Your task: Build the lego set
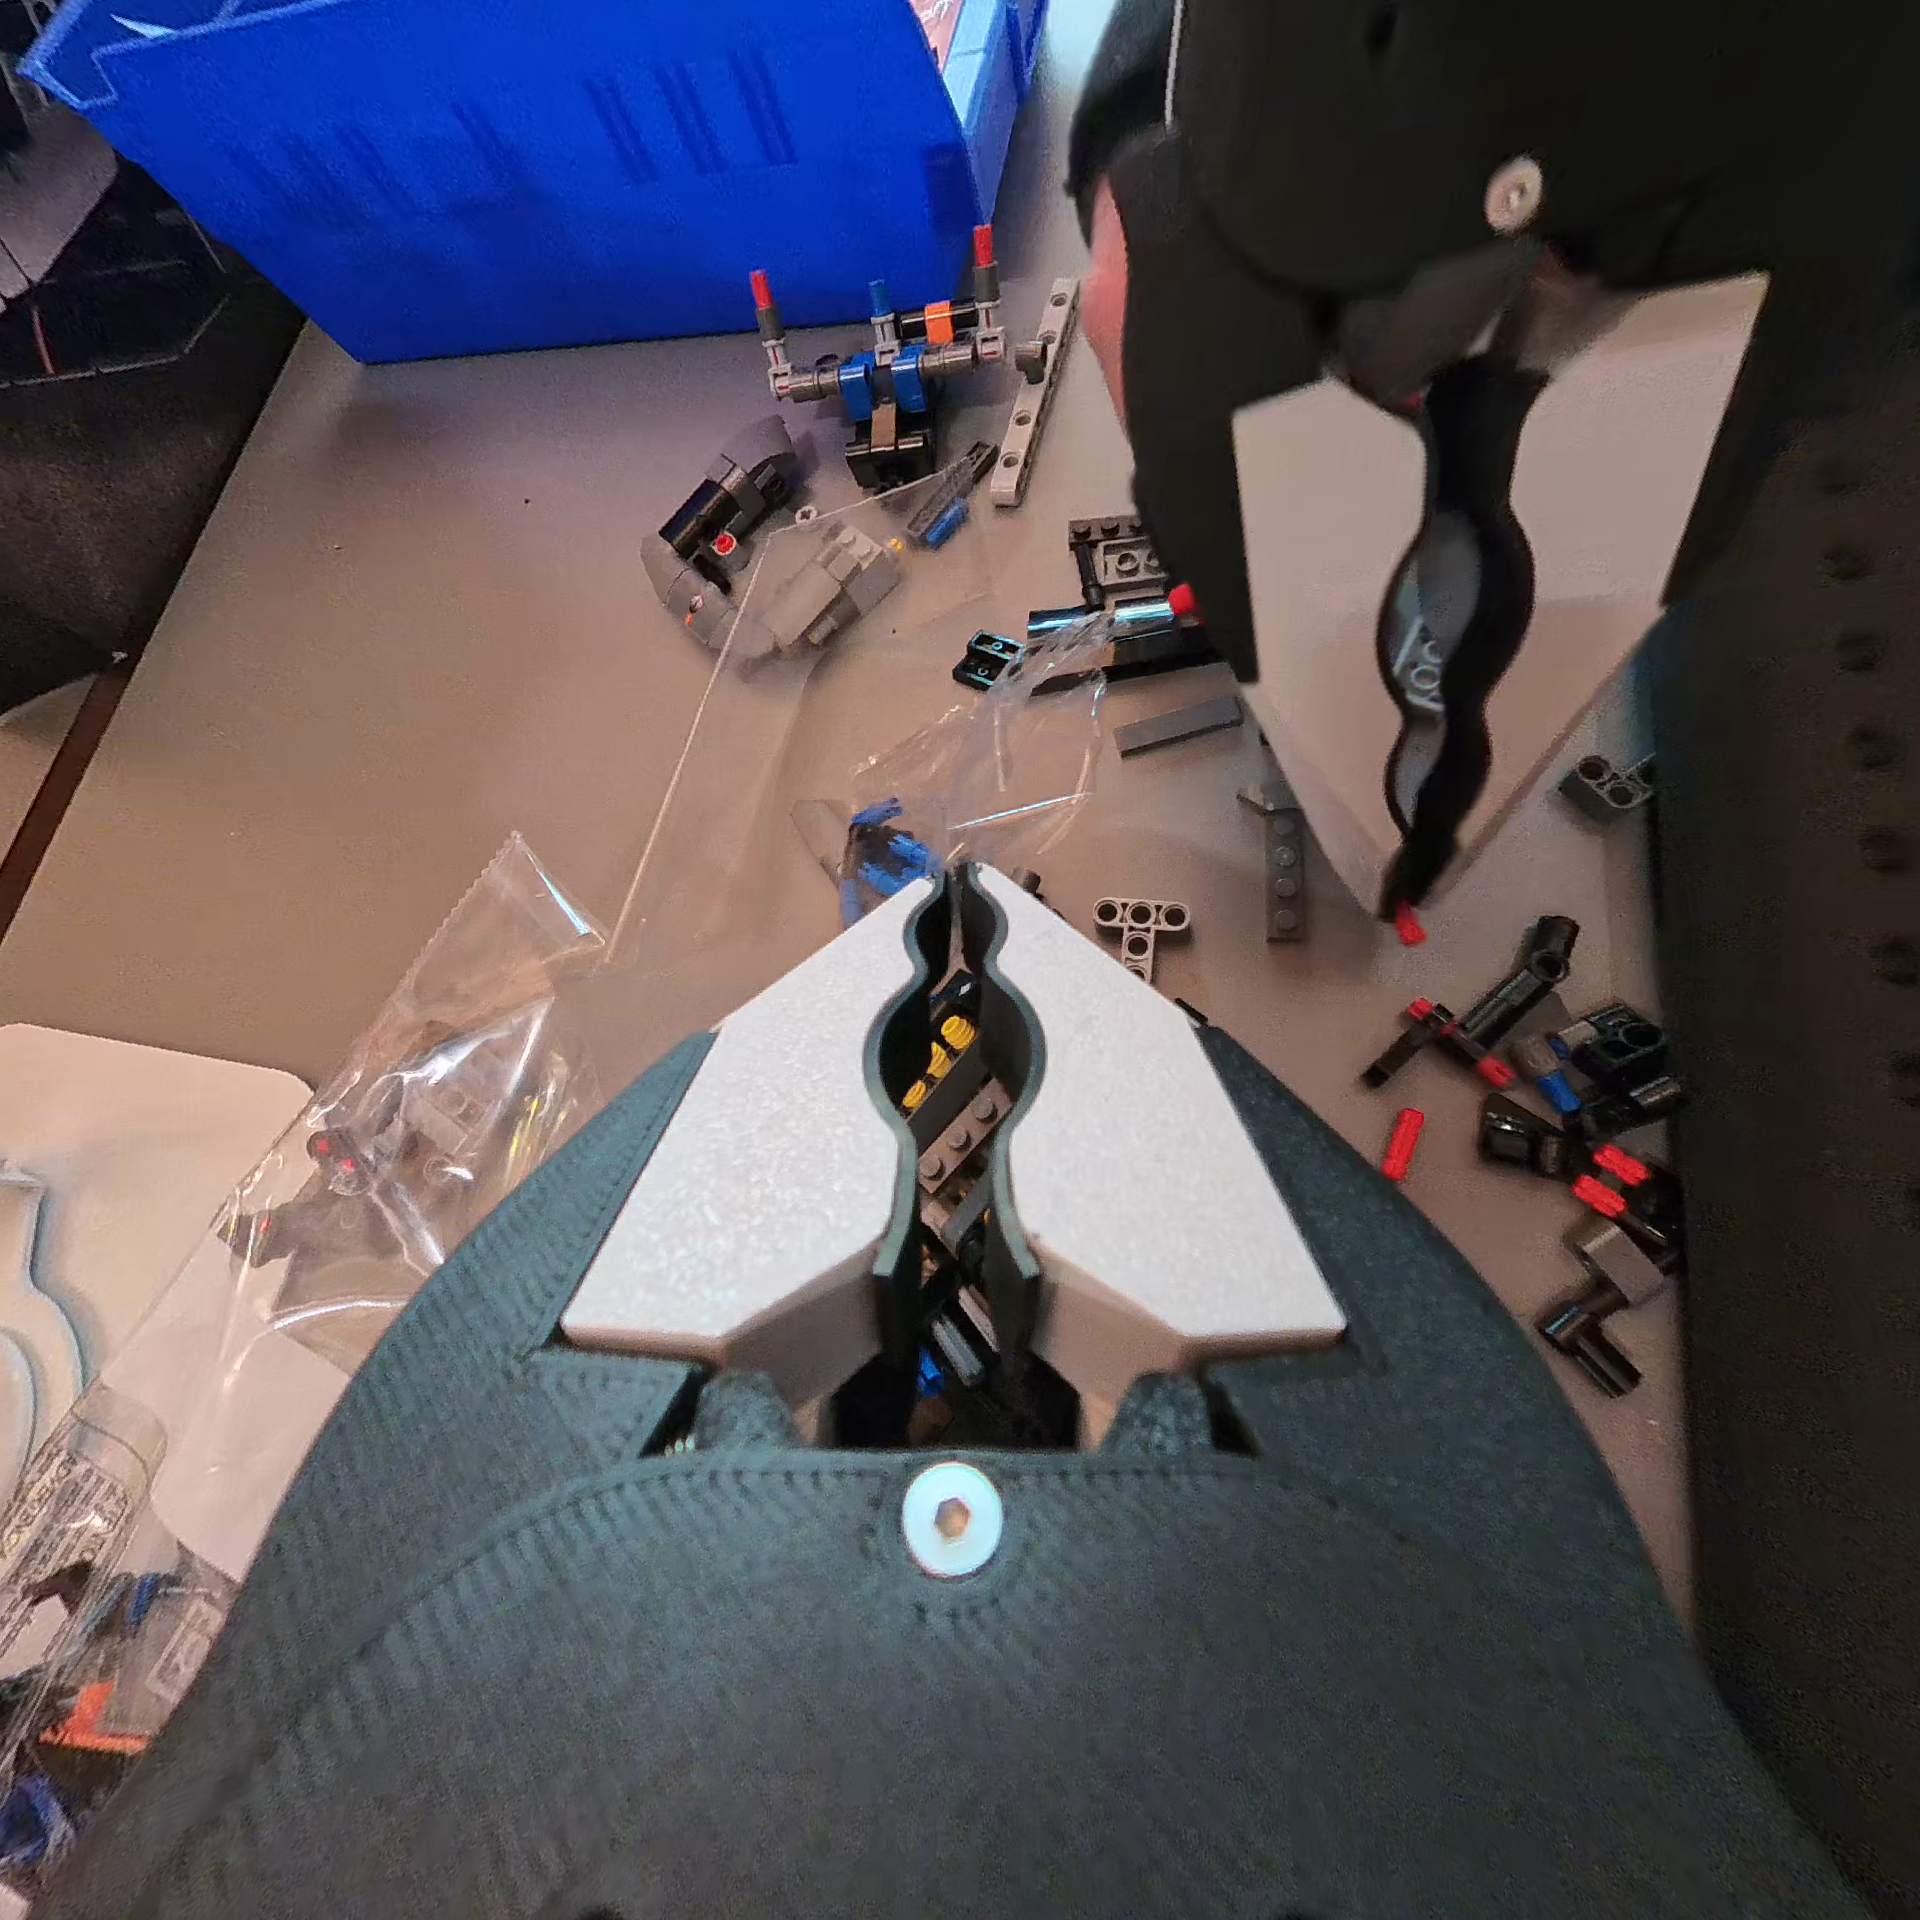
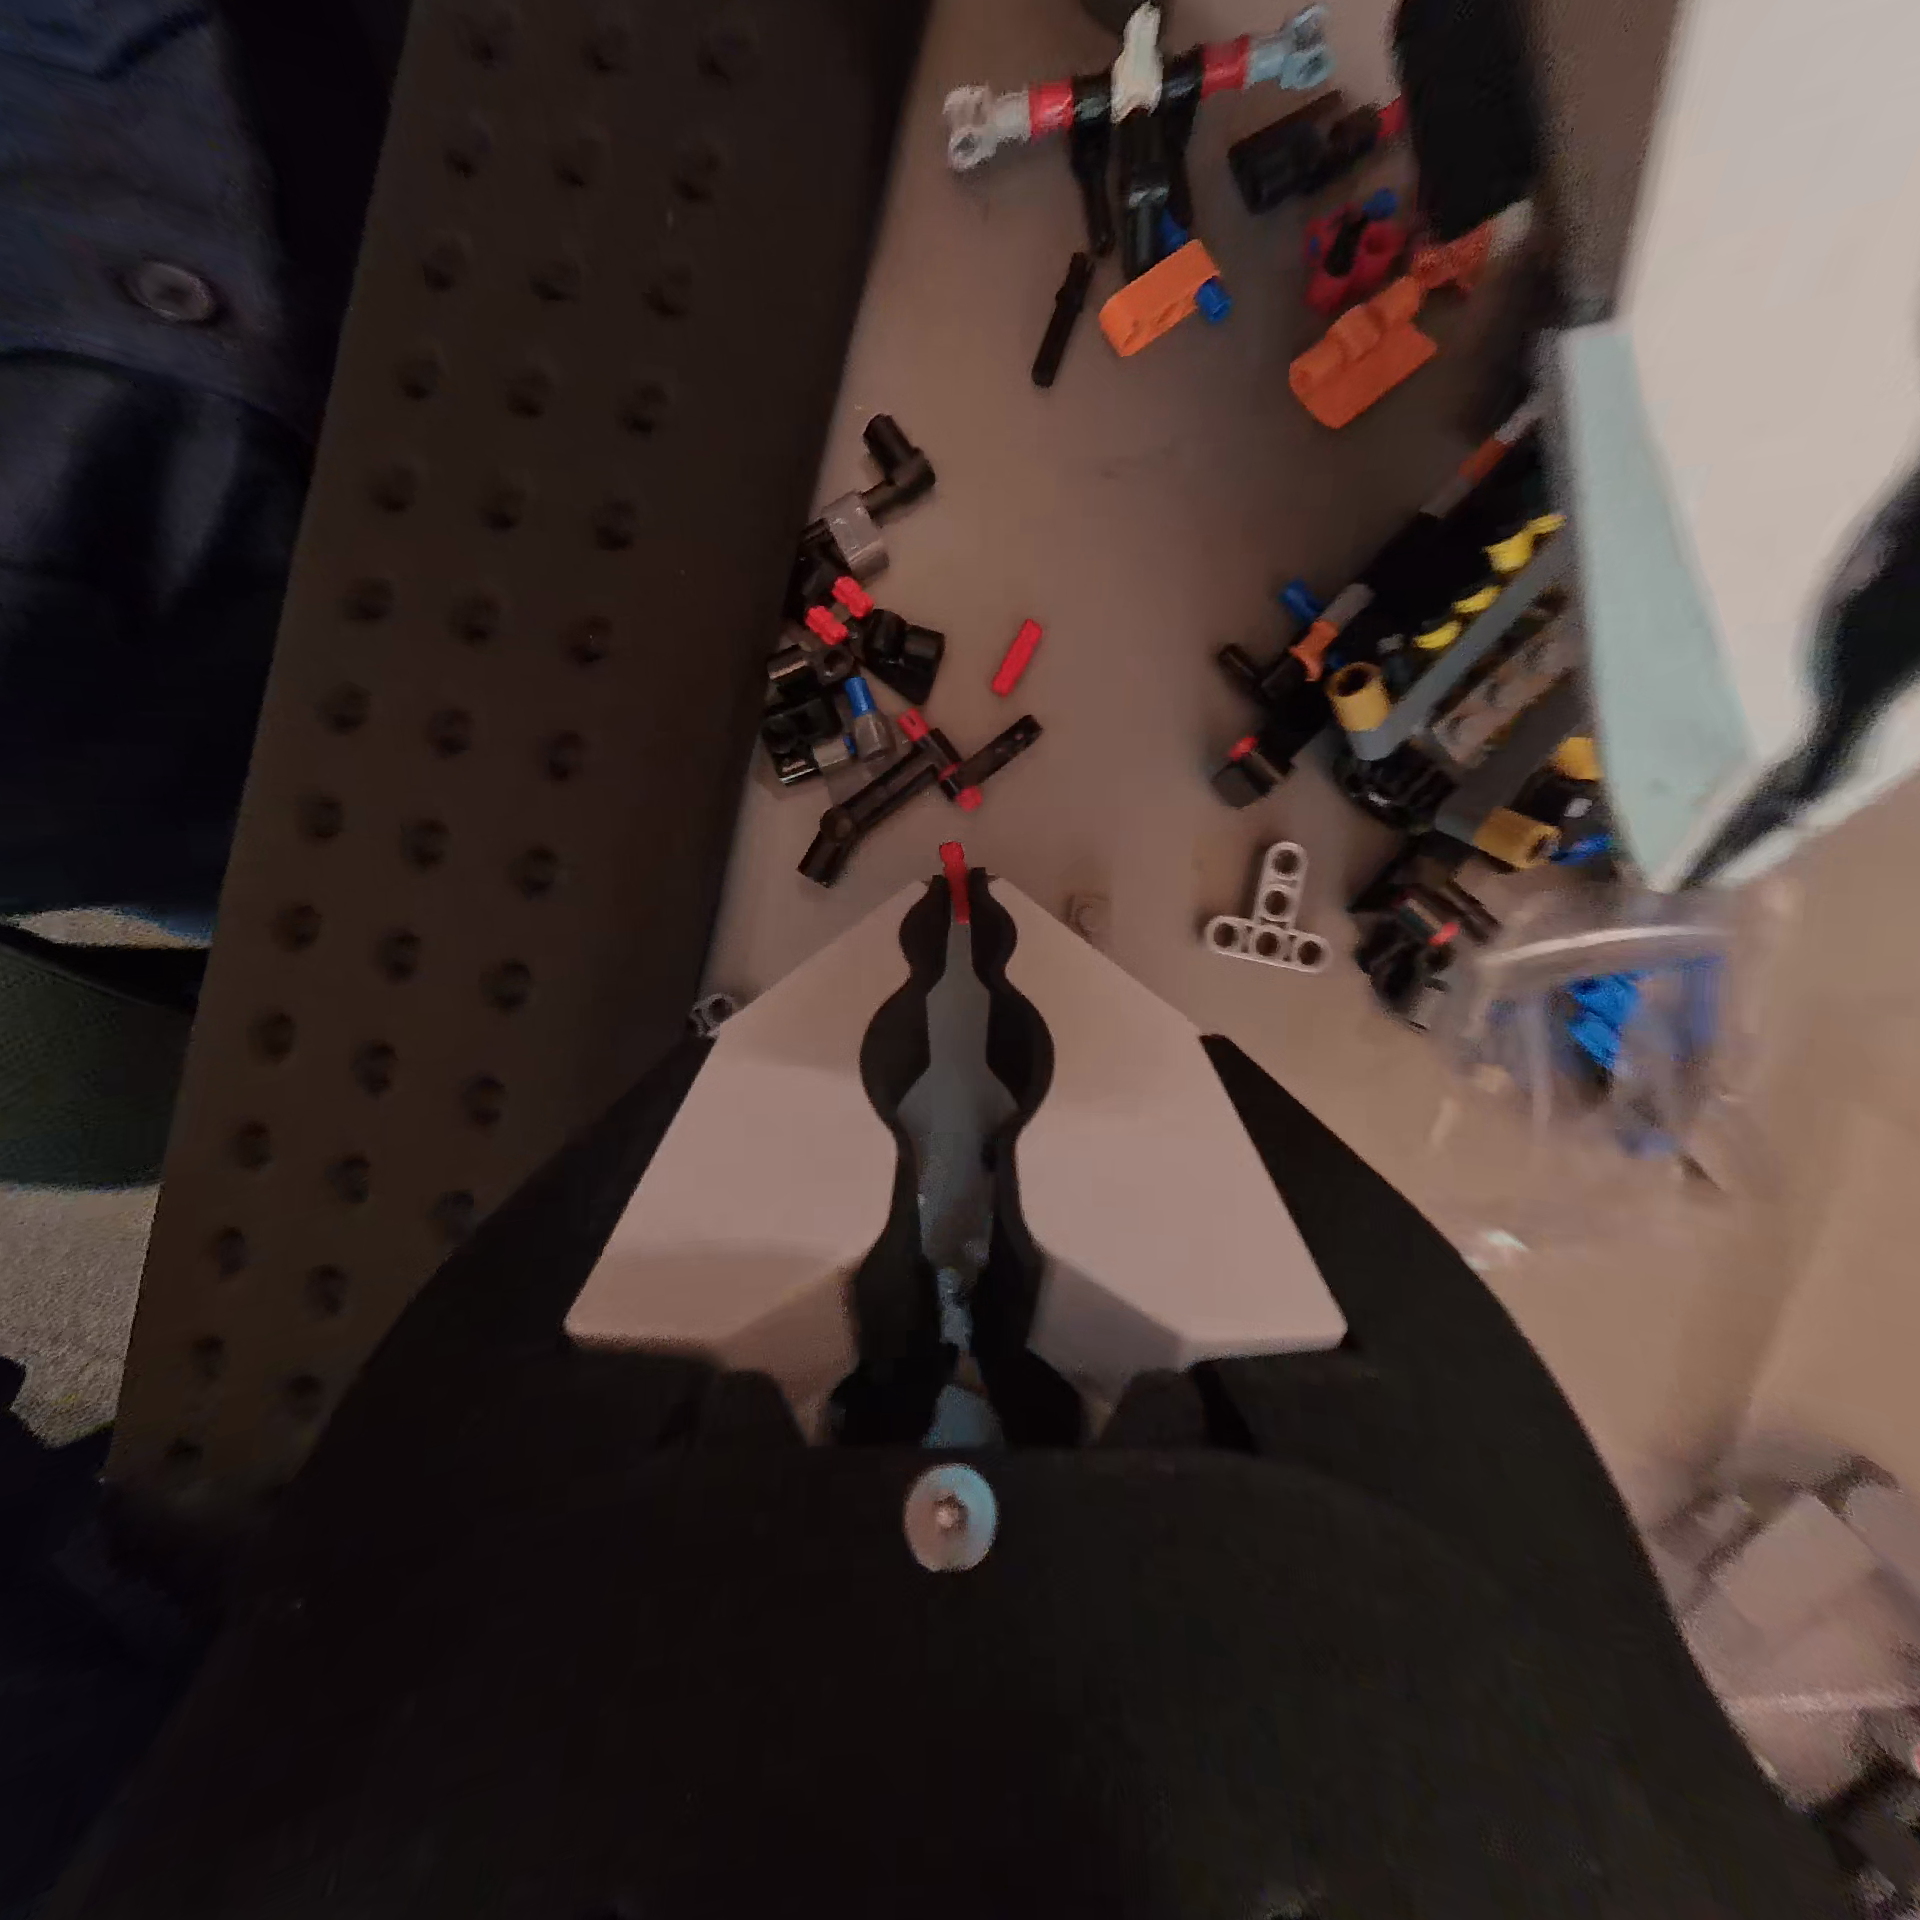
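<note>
My right gripper is shut on a small red pin just above the grey table, near a pile of black, red and blue loose pieces. It also shows in the left wrist view, tips down with the red pin. My left gripper is shut and hangs over a part-built assembly with yellow pins, seen through the gaps between its pads. I cannot tell if it grips the assembly. That assembly also shows in the right wrist view.
A blue crate stands at the back. In front of it are a blue-and-grey sub-assembly, grey sub-assemblies and clear bags. A light grey T-beam, orange pieces and a black perforated board lie nearby. The tips of one gripper are about 10 centimetres away from the tips of the other.
</note>
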